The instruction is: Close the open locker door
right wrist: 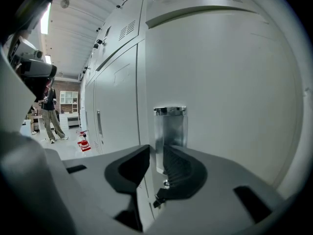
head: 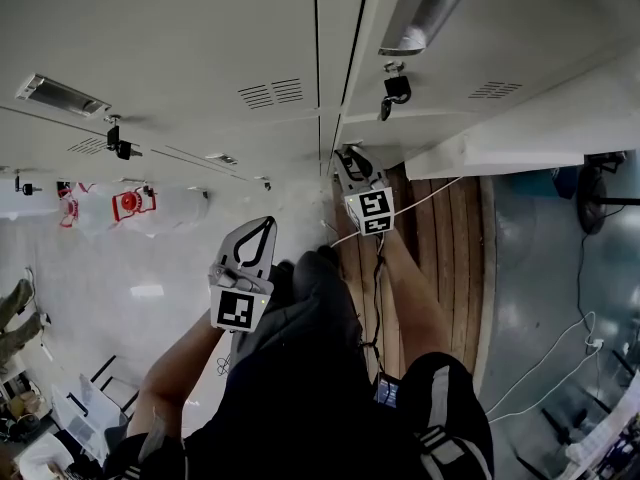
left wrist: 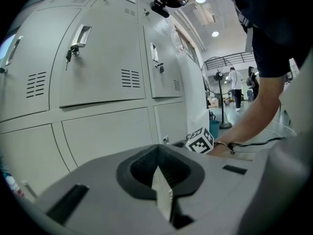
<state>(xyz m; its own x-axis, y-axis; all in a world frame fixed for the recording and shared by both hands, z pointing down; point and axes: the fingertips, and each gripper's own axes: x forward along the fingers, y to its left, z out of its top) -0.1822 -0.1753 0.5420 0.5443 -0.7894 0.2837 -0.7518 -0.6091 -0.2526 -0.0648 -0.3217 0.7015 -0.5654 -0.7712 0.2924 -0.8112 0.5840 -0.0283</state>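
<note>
- Locker door [right wrist: 230,106], pale grey sheet metal, rectangular: position?
- Directly ahead of the right gripper [right wrist: 156,151], in the pale grey metal locker bank [head: 180,38]. Its recessed chrome handle [right wrist: 169,124] shows through the gap between the jaws, which stand slightly apart and clamp nothing. Contact with the panel cannot be confirmed, nor how far the door stands open.
- Left gripper [left wrist: 157,167]?
- Jaws pressed together, empty, well apart from the locker faces.
- Contents of the lockers?
- Interiors are hidden in every view. Small keys [left wrist: 72,53] hang at several handles.
- Readable markings?
- Only the black-and-white square pattern on the right gripper's white marker cube [left wrist: 201,141].
</note>
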